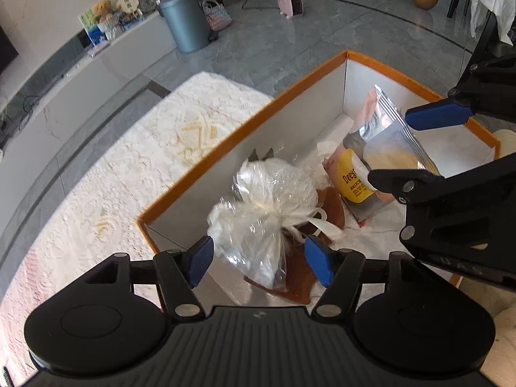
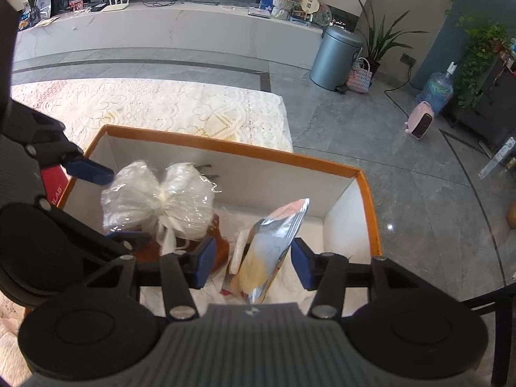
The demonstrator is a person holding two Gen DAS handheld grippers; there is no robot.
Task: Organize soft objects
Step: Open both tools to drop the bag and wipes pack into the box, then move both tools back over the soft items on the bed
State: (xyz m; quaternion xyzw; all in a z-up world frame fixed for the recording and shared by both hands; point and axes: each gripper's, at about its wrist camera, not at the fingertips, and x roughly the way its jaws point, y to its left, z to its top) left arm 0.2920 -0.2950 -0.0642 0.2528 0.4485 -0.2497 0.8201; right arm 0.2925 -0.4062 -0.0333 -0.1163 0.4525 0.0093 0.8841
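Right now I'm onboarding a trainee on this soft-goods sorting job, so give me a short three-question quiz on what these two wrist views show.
1. True or false: the clear-wrapped white bundle lies inside the orange-rimmed box.
2. Multiple choice: what stands between the pads of the right gripper?
A. a teddy bear
B. the silver snack pouch
C. a pink heater
3. Fill in: the jaws of the left gripper stand ____ on either side of the bundle, pads not pressing it.

Key: 1 true; 2 B; 3 open.
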